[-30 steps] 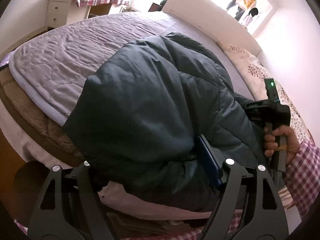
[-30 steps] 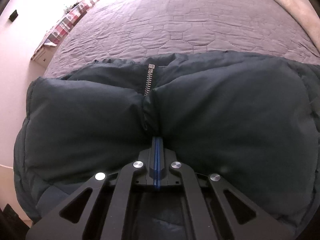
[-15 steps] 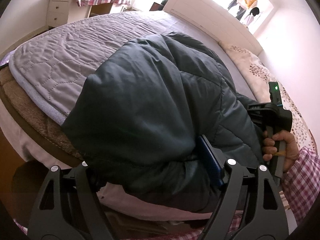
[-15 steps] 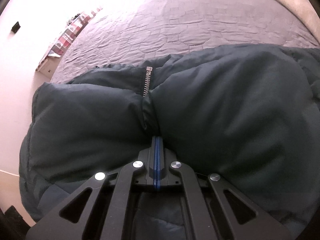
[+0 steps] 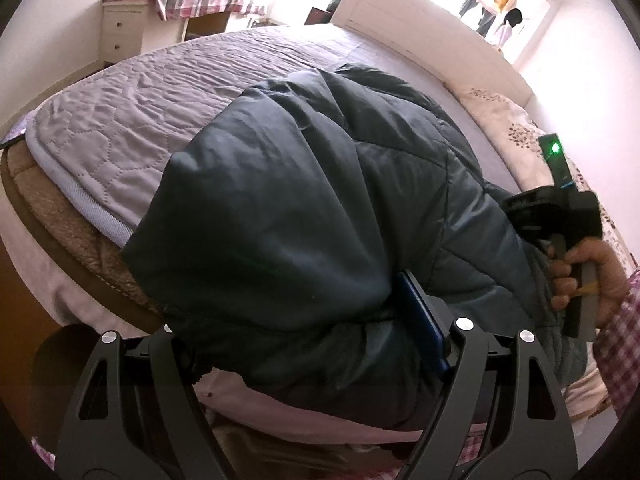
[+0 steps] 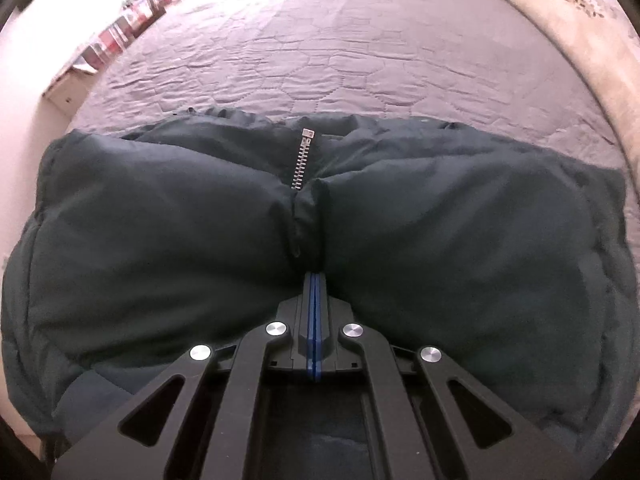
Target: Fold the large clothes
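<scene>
A dark teal puffer jacket [image 5: 304,200] lies bunched at the near edge of the bed; it also fills the right wrist view [image 6: 440,232], with a silver zipper [image 6: 302,160] at its middle. My left gripper [image 5: 304,332] stands wide, with the jacket's thick hem bulging between its fingers; one blue pad [image 5: 424,328] shows and the other is hidden by cloth. My right gripper [image 6: 314,280] is shut on a fold of the jacket by the zipper. The right gripper's body and the hand holding it show at the right of the left wrist view [image 5: 568,240].
The bed has a lilac quilted cover [image 5: 160,96], which also shows in the right wrist view [image 6: 340,48]. A floral pillow [image 5: 508,120] lies by the white headboard [image 5: 420,28]. A white dresser with a plaid cloth [image 5: 132,24] stands beyond the bed.
The jacket has shifted slightly; in the right wrist view it dropped lower and more quilt shows beyond it. Both grippers keep the same hold.
</scene>
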The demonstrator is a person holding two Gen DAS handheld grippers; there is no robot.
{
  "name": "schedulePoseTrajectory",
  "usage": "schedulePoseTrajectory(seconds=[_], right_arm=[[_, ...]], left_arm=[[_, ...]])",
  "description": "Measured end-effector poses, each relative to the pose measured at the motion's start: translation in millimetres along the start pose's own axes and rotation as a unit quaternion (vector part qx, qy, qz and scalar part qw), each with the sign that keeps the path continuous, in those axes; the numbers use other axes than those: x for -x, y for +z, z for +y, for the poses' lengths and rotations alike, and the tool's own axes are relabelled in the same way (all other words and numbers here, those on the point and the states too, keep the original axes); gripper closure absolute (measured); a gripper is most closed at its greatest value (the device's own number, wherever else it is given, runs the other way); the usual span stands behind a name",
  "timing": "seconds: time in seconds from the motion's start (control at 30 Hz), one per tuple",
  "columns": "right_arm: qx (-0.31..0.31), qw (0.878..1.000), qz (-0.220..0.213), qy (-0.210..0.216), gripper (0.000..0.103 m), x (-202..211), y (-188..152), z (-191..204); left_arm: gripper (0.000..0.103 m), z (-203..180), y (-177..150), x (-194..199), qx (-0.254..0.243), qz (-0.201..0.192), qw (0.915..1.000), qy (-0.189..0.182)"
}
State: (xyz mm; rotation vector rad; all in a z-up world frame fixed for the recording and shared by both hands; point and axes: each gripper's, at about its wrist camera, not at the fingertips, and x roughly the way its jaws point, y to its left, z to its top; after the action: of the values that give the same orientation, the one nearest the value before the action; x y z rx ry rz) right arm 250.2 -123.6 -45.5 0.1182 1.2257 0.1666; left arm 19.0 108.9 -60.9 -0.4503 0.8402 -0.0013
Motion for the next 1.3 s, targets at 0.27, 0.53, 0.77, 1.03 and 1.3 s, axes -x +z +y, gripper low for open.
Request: schedulePoseTrajectory(seconds=[0.27, 0.53, 0.77, 1.03, 1.3], right_arm=[[-0.033, 0.997, -0.042, 0.050, 0.097, 47.7, -18.8, -14.4], [-0.038, 0.988, -0.085, 0.126, 0.094, 107.5, -99.1, -36.5], [-0.045, 0.983, -0.098, 0.146, 0.094, 130.8, -168.6, -51.0], [-0.062, 0.981, -0.091, 0.158, 0.094, 123.1, -190.7, -62.9], [-0.044, 0.979, -0.070, 0.185, 0.093, 111.6, -204.5, -54.1]], left_arm=[[0.023, -0.5, -0.8, 0.7, -0.001, -0.001, 1.0000, 0.006], [0.023, 0.9, -1.4, 0.8, 0.001, -0.002, 1.0000, 0.006], [0.023, 1.4, -1.6, 0.8, 0.002, -0.002, 1.0000, 0.006], [0.022, -0.6, -4.4, 2.0, 0.001, -0.002, 0.9999, 0.012], [0.021, -3.8, -5.5, 1.9, 0.000, -0.002, 0.9998, 0.019]])
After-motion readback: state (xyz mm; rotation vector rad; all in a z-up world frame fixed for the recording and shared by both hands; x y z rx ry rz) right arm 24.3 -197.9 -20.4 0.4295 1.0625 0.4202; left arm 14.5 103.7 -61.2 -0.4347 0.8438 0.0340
